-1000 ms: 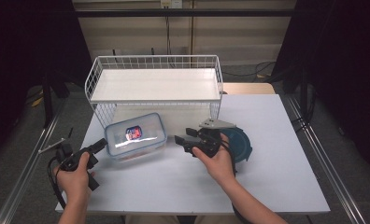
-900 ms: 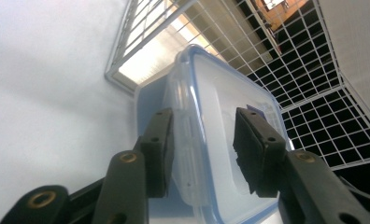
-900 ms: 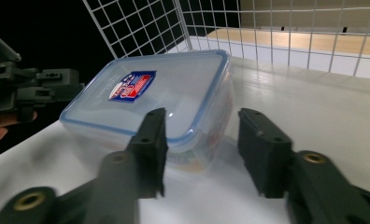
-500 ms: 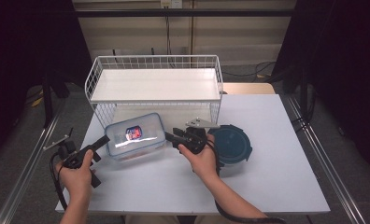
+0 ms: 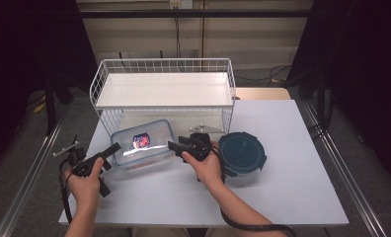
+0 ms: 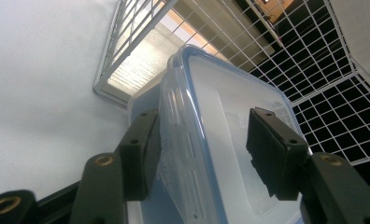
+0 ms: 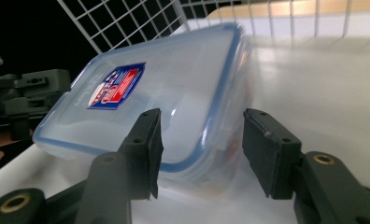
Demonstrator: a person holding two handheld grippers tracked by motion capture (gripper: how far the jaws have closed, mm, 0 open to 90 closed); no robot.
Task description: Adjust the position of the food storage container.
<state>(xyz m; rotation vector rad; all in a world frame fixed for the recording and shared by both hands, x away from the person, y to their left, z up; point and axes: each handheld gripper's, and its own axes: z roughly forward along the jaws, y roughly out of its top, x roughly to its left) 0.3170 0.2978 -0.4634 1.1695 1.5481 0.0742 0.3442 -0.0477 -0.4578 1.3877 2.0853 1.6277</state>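
Jaws of both the left gripper [image 6: 199, 154] and right gripper [image 7: 199, 149] stand spread, astride opposite ends of the clear container [image 5: 143, 143] on the surface [image 5: 282, 197] beside the wire basket [image 5: 164, 69]; uneven closing could skid it.

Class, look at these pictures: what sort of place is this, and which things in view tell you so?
Probably a lab recording bench, not a kitchen: a bare white table ringed by dark curtains, metal rails along its sides, and handheld grippers, left gripper and right gripper, at a lidded container.

Clear box [image 5: 143, 144] — blue-rimmed, red-and-blue label [image 5: 140, 140] — beside white wire basket [image 5: 164, 89].
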